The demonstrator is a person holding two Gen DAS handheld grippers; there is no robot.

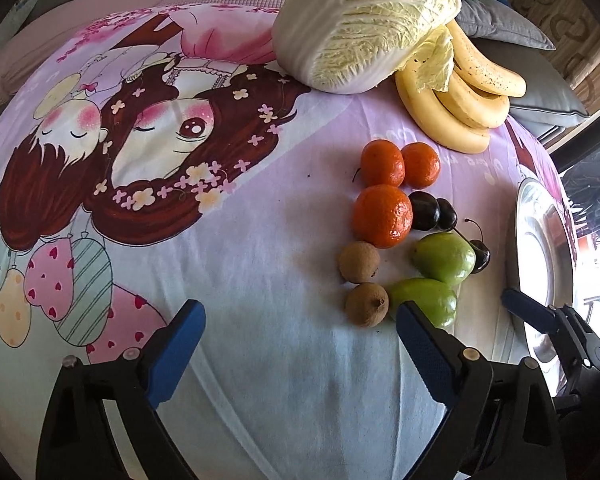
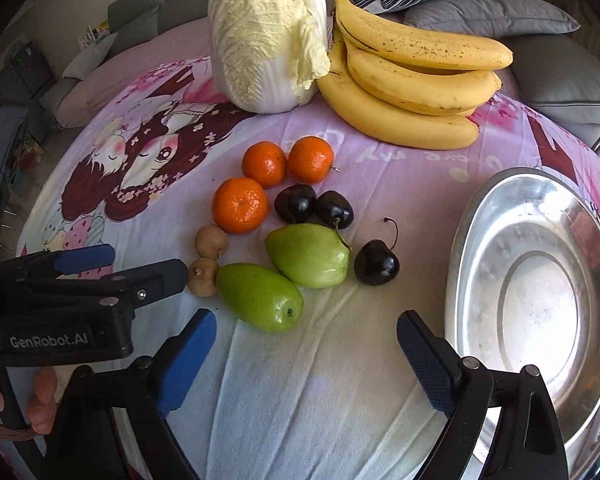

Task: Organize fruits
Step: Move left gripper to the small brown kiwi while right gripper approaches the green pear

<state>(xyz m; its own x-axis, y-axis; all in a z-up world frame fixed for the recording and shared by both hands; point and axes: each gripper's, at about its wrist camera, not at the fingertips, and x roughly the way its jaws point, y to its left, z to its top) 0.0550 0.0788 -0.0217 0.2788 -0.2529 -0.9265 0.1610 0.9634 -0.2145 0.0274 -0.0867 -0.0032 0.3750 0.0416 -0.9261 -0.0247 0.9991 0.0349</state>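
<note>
Loose fruit lies in a cluster on a cartoon-print sheet: three tangerines (image 2: 240, 205), three dark cherries (image 2: 377, 265), two green fruits (image 2: 260, 297) and two small brown fruits (image 2: 202, 276). A banana bunch (image 2: 412, 92) lies behind them. A steel basin (image 2: 540, 300) with nothing in it stands to the right. My right gripper (image 2: 306, 324) is open just in front of the green fruits, holding nothing. My left gripper (image 1: 300, 320) is open too, over bare sheet left of the brown fruits (image 1: 366, 304), its right finger beside the near green fruit (image 1: 428, 300).
A napa cabbage (image 2: 268, 36) stands at the back beside the bananas. Grey and patterned cushions (image 2: 492, 12) lie behind at the right. A hand (image 2: 40, 404) holds the left gripper's handle at the lower left of the right wrist view.
</note>
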